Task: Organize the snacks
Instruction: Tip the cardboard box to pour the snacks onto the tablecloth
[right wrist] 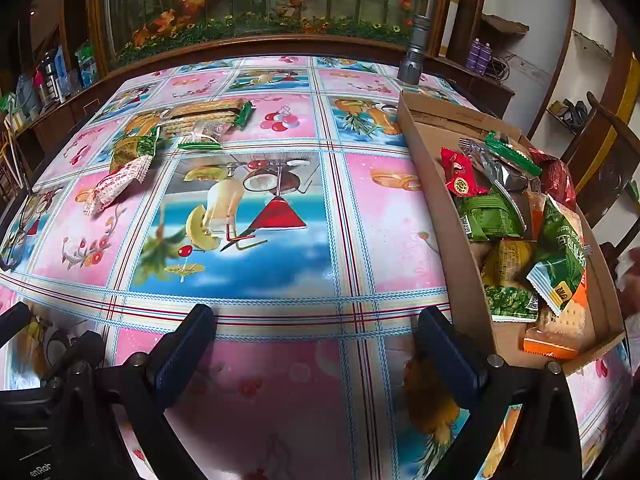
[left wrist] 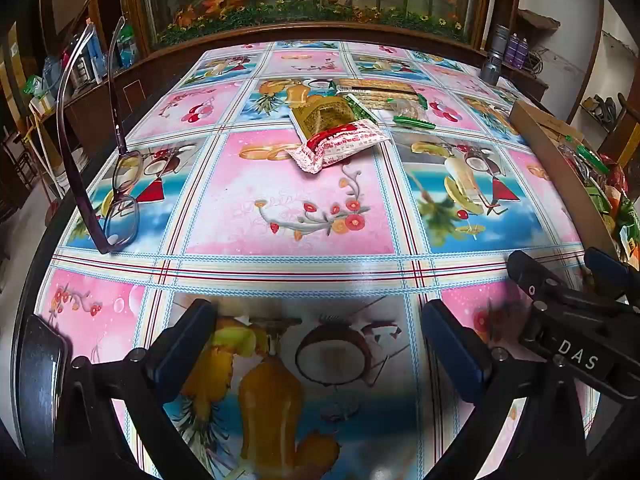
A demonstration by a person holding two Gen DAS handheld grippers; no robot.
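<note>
Hovering low over the near part of the table (left wrist: 280, 268), the left gripper (left wrist: 320, 344) tilts steeply down with its fingers spread wide and nothing between them; only patterned tablecloth shows in the gap. The right gripper (right wrist: 320, 348) hangs beside it at much the same tilt, likewise spread wide and empty, its right finger just beside the near wall of the cardboard box (right wrist: 448, 208). A broad bare stretch of cloth lies ahead of both, open from the near edge to the middle of the table. At the left edge a pair of glasses (left wrist: 120, 196) rests on its lenses with the temples raised. The box runs along the right edge and holds a heap of green, red and orange snack packets (right wrist: 520, 216). Farther back, past the middle, the loose snacks (left wrist: 344, 120) lie in a cluster: a red-and-white packet (left wrist: 336, 146) nearest, a yellow-and-green one behind it, then clear-wrapped cracker packs (left wrist: 376, 88). A grey flashlight (right wrist: 414, 52) stands at the far right corner.
</note>
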